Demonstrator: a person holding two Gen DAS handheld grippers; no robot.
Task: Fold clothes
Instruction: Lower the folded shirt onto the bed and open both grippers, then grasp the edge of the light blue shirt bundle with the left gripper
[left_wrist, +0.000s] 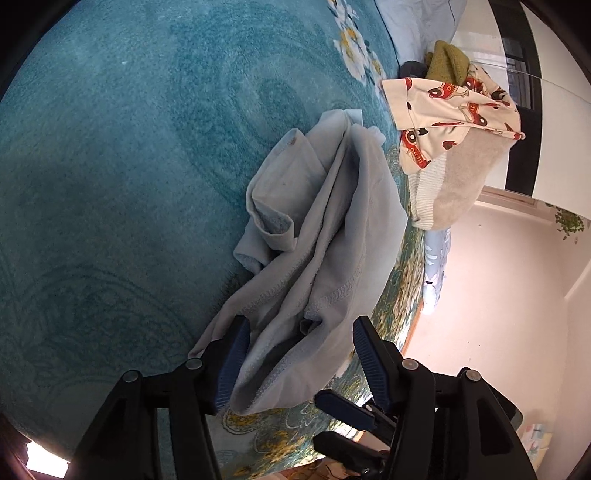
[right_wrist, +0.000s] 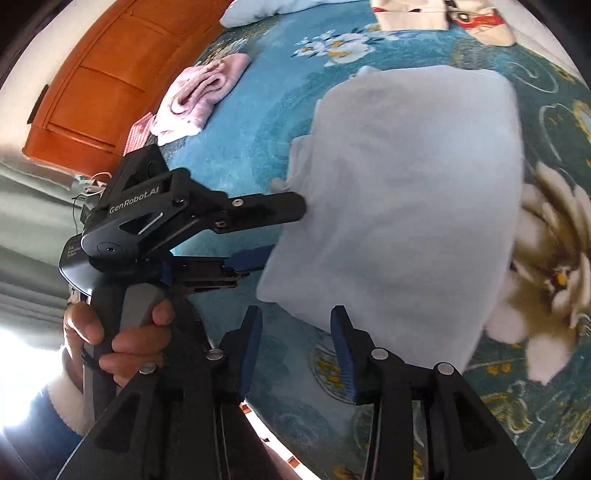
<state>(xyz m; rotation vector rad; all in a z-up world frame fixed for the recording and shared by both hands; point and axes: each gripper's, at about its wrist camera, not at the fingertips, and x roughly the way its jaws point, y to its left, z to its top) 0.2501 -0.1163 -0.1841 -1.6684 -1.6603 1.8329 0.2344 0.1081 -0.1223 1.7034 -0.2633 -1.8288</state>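
A pale blue garment (left_wrist: 317, 236) lies bunched on the teal floral blanket (left_wrist: 110, 166). My left gripper (left_wrist: 299, 332) is open, its two fingers astride the garment's near folds. In the right wrist view the same garment (right_wrist: 406, 206) looks like a flat folded panel, and the left gripper (right_wrist: 280, 232) reaches its left edge with the cloth between its open fingers. My right gripper (right_wrist: 295, 325) is open and empty, just below the garment's near edge.
A pile with a car-print cloth (left_wrist: 454, 110), a beige sweater (left_wrist: 454, 184) and an olive knit (left_wrist: 447, 59) sits at the bed's edge. A pink folded towel (right_wrist: 199, 96) lies near the wooden headboard (right_wrist: 99, 74). The floor (left_wrist: 498, 295) drops off to the right.
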